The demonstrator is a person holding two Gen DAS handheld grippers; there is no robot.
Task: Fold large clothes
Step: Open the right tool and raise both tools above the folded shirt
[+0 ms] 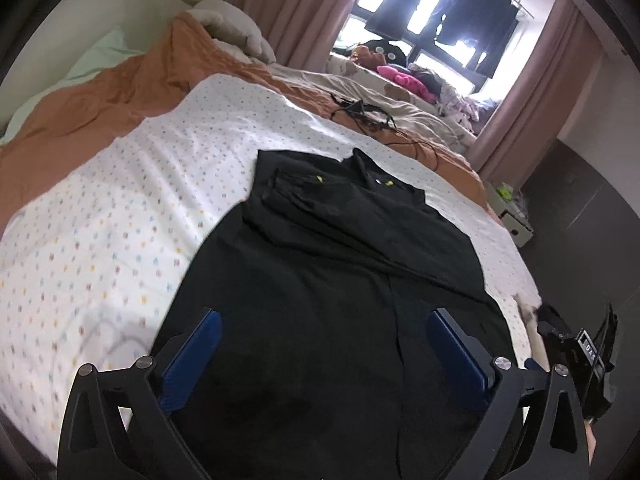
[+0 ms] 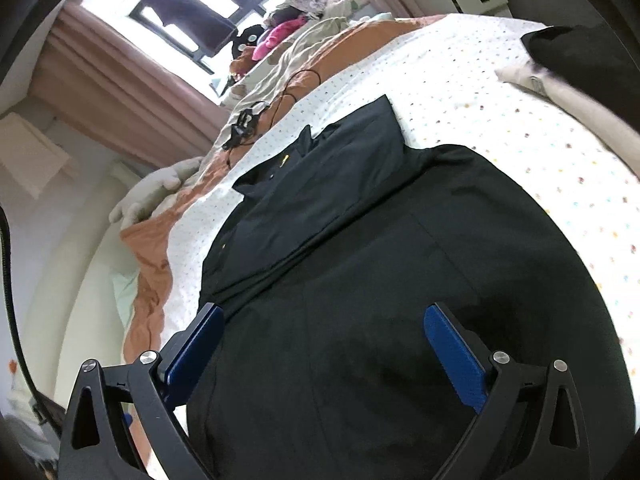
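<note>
Garment: as it lies flat on the dotted sheet (image 1: pixel 120 216), the black shirt (image 1: pixel 340 280) has its collar end towards the window (image 1: pixel 432 12) and its near hem under both cameras.
Reason for the lay: spread lengthwise it seems ready for a fold of the hem up towards the collar; a sleeve or side panel appears already turned in across the chest.
Left gripper (image 1: pixel 324 344): spread wide over the shirt's near hem, nothing between the blue pads (image 1: pixel 200 344); contact with the cloth cannot be told.
Right gripper (image 2: pixel 326 340): equally wide, above the shirt's near part, holding nothing.
Beyond the shirt: a black cable (image 1: pixel 372 116) on the orange blanket (image 1: pixel 120 92).
</note>
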